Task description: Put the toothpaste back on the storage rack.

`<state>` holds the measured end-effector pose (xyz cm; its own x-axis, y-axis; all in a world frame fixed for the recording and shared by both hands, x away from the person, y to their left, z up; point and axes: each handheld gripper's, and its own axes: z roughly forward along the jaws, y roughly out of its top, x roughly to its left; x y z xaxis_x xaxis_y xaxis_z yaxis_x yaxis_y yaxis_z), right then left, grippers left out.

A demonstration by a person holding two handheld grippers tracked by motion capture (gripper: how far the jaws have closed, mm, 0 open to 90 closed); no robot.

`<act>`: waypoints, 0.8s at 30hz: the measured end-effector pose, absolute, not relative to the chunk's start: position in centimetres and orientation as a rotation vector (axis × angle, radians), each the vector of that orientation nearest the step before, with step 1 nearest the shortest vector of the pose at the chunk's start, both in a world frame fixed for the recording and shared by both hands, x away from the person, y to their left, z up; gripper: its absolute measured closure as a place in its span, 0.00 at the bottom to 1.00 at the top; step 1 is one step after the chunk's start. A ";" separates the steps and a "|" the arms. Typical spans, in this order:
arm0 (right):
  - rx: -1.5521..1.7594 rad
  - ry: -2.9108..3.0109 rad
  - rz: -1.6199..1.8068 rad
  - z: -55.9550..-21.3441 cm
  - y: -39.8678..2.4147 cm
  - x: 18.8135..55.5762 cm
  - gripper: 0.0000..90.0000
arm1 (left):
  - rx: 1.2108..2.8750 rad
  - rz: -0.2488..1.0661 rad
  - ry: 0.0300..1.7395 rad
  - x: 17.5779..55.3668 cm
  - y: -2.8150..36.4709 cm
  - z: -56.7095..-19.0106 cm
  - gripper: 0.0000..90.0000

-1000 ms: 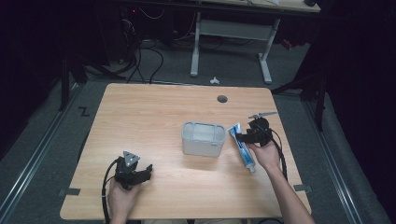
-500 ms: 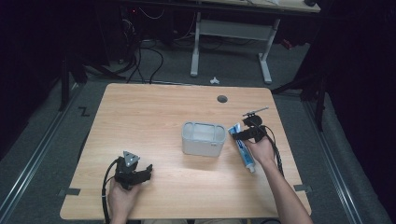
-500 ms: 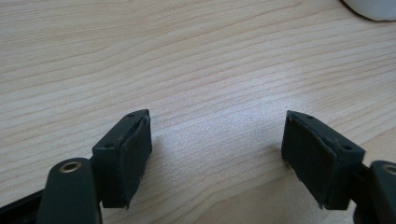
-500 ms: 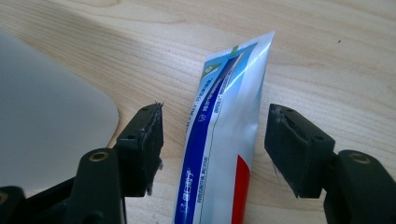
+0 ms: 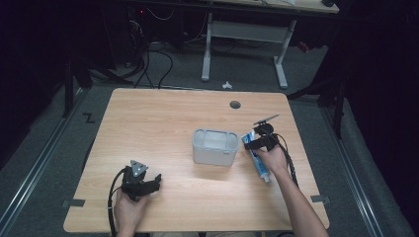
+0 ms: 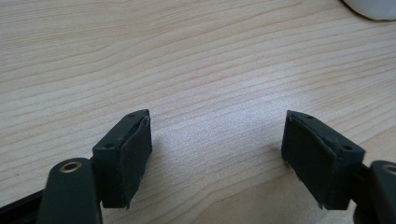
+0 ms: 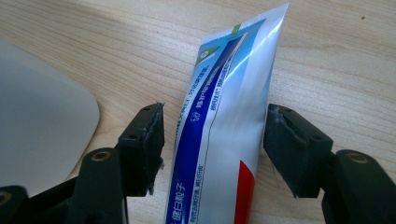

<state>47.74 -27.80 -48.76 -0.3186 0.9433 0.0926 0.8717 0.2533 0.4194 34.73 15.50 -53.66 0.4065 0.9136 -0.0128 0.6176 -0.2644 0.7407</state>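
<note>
- Toothpaste tube point(image 7: 224, 130) lying flat on the wooden table point(image 5: 148, 128), just right of the grey bin point(image 5: 215, 146); not yet lifted.
- Right gripper point(image 7: 212, 140) straddling the tube's crimped end, jaws spread to either side, apparently not yet pinching.
- Left gripper point(image 6: 219, 154) resting near the table's front left, jaws wide, holding nothing.
- Judging likely remaining: closing on the tube, lifting, perhaps placing into the bin.

Lab: floor cables point(image 5: 148, 59), dark surroundings
</note>
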 end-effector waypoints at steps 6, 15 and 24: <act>1.716 2.338 0.555 -48.9 -27.7 47.9 0.49 | 1.989 0.562 1.300 34.7 15.5 -53.7 0.28; 1.719 2.354 0.482 -48.7 -27.2 48.4 0.52 | 1.989 0.562 1.300 34.7 15.5 -53.7 0.28; 1.681 2.372 0.408 -48.5 -26.7 48.5 0.56 | 1.991 0.562 1.300 34.7 15.5 -53.7 0.28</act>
